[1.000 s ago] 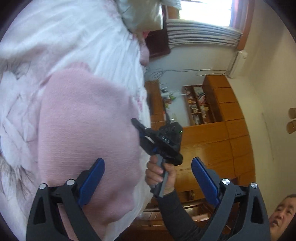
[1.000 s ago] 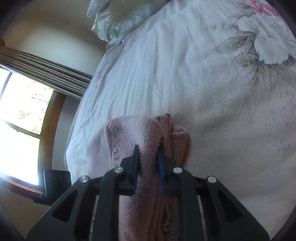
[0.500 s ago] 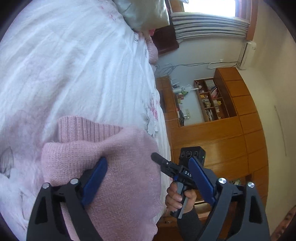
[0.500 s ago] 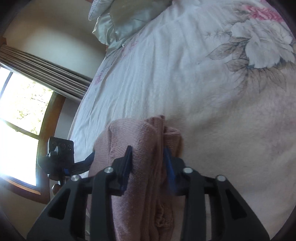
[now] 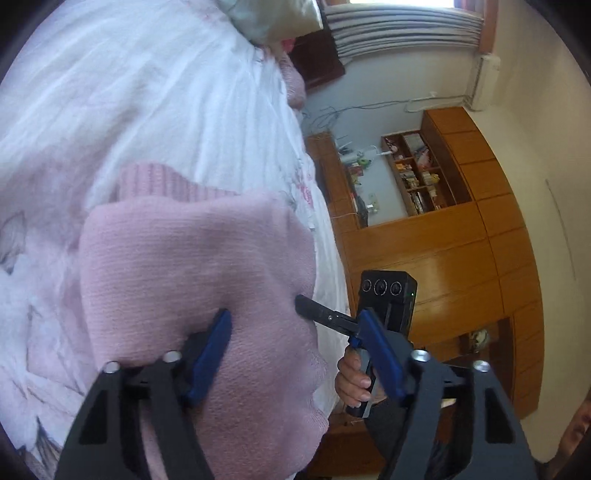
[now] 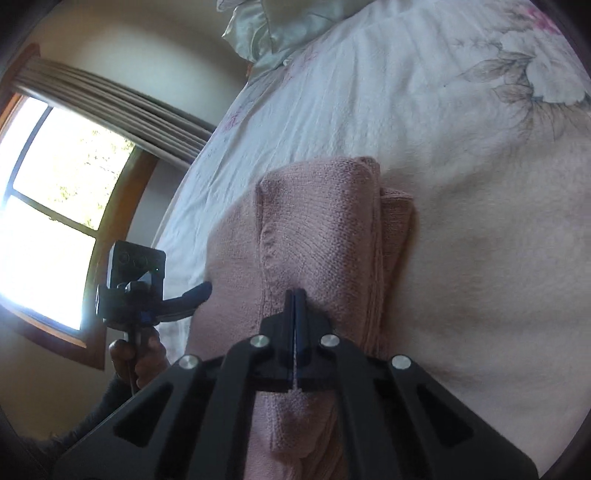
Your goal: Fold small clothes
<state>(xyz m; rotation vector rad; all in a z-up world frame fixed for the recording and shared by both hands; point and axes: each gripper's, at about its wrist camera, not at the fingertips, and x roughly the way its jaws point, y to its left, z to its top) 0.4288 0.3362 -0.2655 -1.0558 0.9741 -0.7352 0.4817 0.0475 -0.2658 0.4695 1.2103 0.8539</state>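
The left gripper [image 5: 295, 354] is spread wide over the near end of the pink sweater [image 5: 192, 280], grasping nothing; its left finger [image 5: 210, 354] lies on the knit, the right finger [image 5: 380, 354] hangs past the cloth edge. The sweater rests on the white floral bedcover [image 5: 155, 103], near the side edge of the bed. From this cam its long axis runs from the gripper away toward the pillow [image 5: 273, 18], w/ a ribbed band [image 5: 159, 182] at the far end, so that end points up the bed.

The right gripper [image 6: 294, 306] is clenched on a fold of the sweater [image 6: 325, 229], w/ a thin line of knit between the pads. In the right cam the sweater is a long bundle of several layers, pointing from the gripper toward the far bed side.

Risks, as I judge:
- the pinch is narrow and prob. takes only the top layer; if the right side lifts, the lower layers [image 6: 397, 221] may slide out and the fold opens
- left is not holding, so a pull from the right could drag the whole bundle across the bedcover, not fold it
- the bundle is close to the bed edge, so a pull that way may drop it off
- the two grippers are near each other at the same end, so they could collide
- knit stretches, so a hard pull skews the edges
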